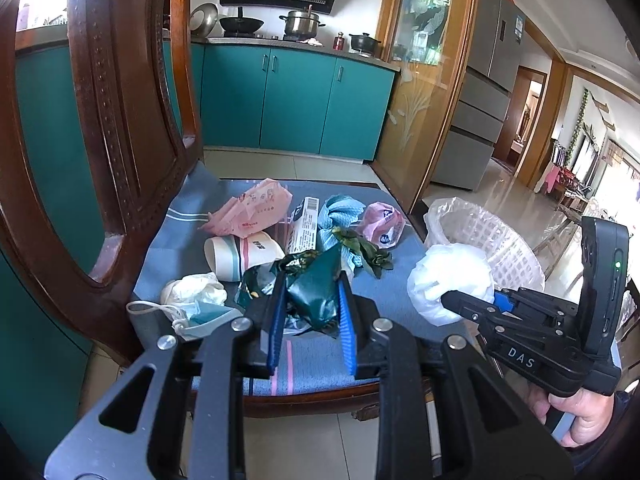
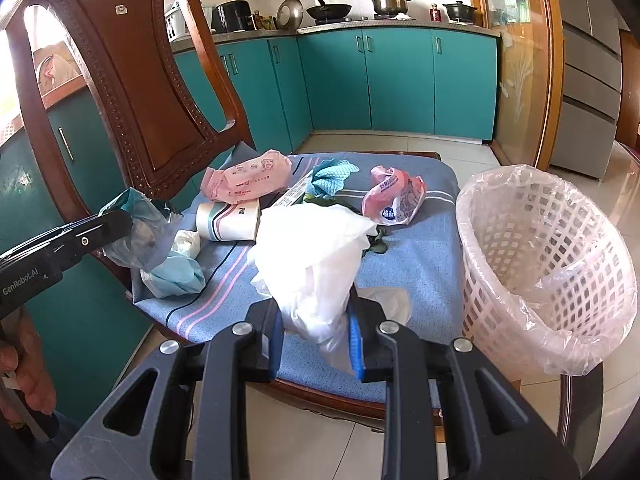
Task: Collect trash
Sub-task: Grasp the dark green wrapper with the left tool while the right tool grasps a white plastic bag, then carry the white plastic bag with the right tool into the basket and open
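Trash lies on a wooden chair's blue striped cushion (image 1: 316, 364). My left gripper (image 1: 312, 300) is shut on a dark green foil wrapper (image 1: 316, 288), held just above the cushion; it also shows in the right wrist view (image 2: 140, 224). My right gripper (image 2: 316, 320) is shut on a white plastic bag (image 2: 316, 248), seen as a white bundle in the left wrist view (image 1: 448, 280). A white lattice bin (image 2: 536, 264) with a clear liner stands right of the chair.
On the cushion lie a pink packet (image 2: 248, 176), a paper cup (image 2: 228, 220), a blue face mask (image 2: 176, 276), a teal cloth (image 2: 332, 176), a pink bag (image 2: 396, 196) and a small box (image 1: 304, 224). The chair back (image 2: 132, 80) rises at left. Teal cabinets stand behind.
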